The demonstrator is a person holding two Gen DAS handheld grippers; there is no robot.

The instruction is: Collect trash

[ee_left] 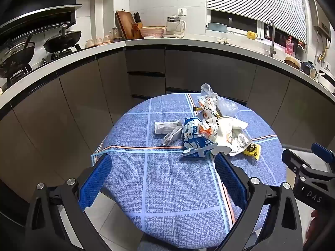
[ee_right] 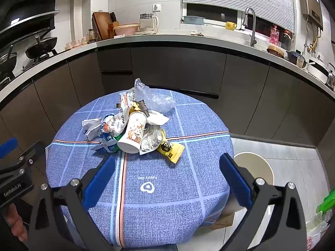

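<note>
A heap of trash lies on a round table with a blue checked cloth (ee_left: 163, 188) (ee_right: 167, 198). It holds a tipped white paper cup (ee_right: 134, 133) (ee_left: 224, 133), a blue and white wrapper (ee_left: 193, 138) (ee_right: 106, 140), a yellow packet (ee_right: 170, 148) (ee_left: 252, 149), a silver foil pouch (ee_right: 150, 140), grey folded packets (ee_left: 167, 128) (ee_right: 91, 127) and a clear plastic bag (ee_right: 152, 98) (ee_left: 226, 104). My left gripper (ee_left: 163, 159) is open and empty, short of the heap. My right gripper (ee_right: 167, 161) is open and empty, just short of the cup and yellow packet.
A round beige bin (ee_right: 255, 169) stands on the floor right of the table. Dark cabinets (ee_left: 146, 69) and a counter with pans, a kettle and a sink tap run behind. A green object (ee_right: 326, 200) shows at the right edge.
</note>
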